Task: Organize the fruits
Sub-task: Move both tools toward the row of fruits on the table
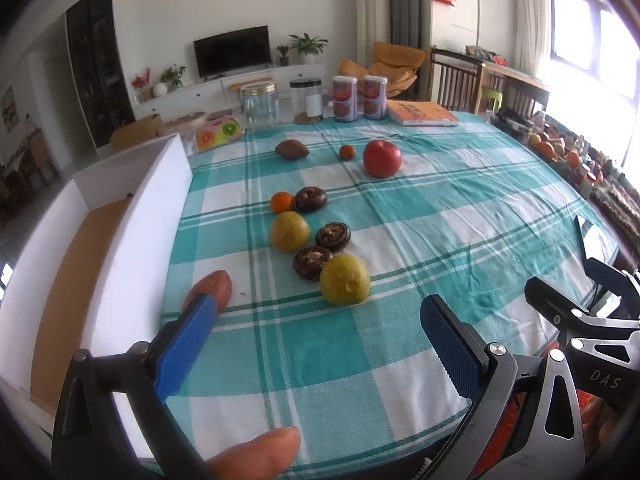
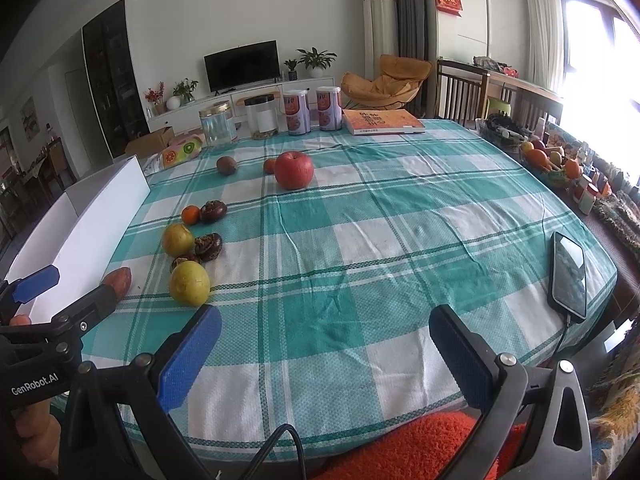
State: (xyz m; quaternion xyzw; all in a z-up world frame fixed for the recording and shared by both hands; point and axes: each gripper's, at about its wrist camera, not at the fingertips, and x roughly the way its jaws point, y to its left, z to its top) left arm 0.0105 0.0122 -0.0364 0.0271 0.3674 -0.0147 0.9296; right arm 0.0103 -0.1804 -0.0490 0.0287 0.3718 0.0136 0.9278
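Observation:
Fruits lie loose on the teal checked tablecloth (image 1: 440,220). A red apple (image 1: 382,158) and a small orange fruit (image 1: 347,152) sit far back, with a brown fruit (image 1: 292,149) to their left. Nearer are a tangerine (image 1: 282,202), two yellow-green fruits (image 1: 344,285) (image 1: 289,231) and three dark brown fruits (image 1: 333,236). A reddish oblong fruit (image 1: 210,288) lies just past my left finger. My left gripper (image 1: 316,312) hovers open and empty over the near edge. My right gripper (image 2: 324,322) is open and empty too, right of the yellow-green fruit (image 2: 189,283).
A white box (image 1: 132,232) with a cardboard floor stands along the table's left side. Jars (image 1: 259,108), two cans (image 1: 345,98) and a book (image 1: 422,114) line the far edge. A phone (image 2: 568,276) lies on a cable at the right. A fruit bowl (image 2: 548,162) sits far right.

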